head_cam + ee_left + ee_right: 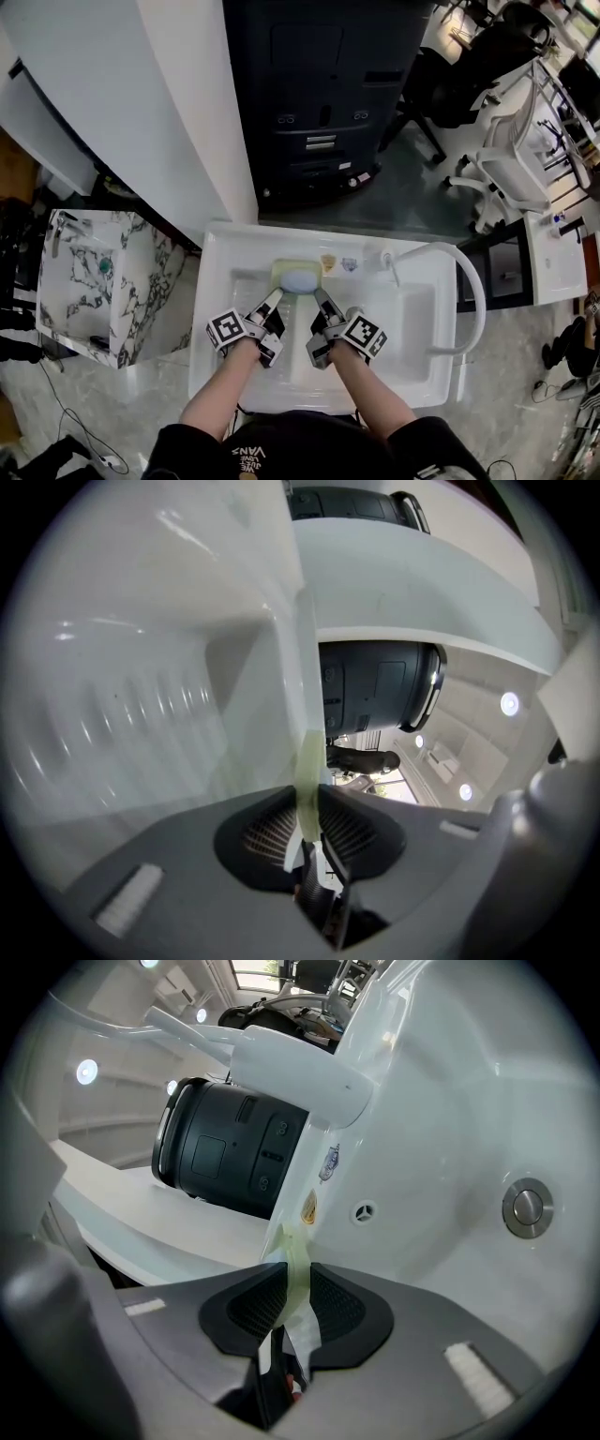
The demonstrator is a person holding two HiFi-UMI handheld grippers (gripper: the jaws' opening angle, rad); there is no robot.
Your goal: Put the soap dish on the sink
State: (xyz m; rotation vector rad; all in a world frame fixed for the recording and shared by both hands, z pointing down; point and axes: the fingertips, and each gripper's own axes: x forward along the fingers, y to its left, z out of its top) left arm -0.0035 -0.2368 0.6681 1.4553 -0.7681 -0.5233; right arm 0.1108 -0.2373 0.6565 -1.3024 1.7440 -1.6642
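A pale yellow-green soap dish (285, 269) with a light blue soap (300, 279) in it hangs over the back of the white sink (412, 328), held from both sides. My left gripper (275, 298) is shut on the dish's left rim, which shows as a thin pale green edge (306, 761) between the ribbed pads. Opposite it, my right gripper (320, 298) is shut on the right rim (296, 1265). In both gripper views the dish is seen edge-on, so the soap is hidden.
A white curved faucet (472, 292) arches over the sink's right side. Drain (526, 1207) and overflow hole (364, 1211) mark the basin. A dark cabinet (319, 94) stands behind the sink, a marble-patterned basin (84, 281) at left, office chairs (506, 169) at right.
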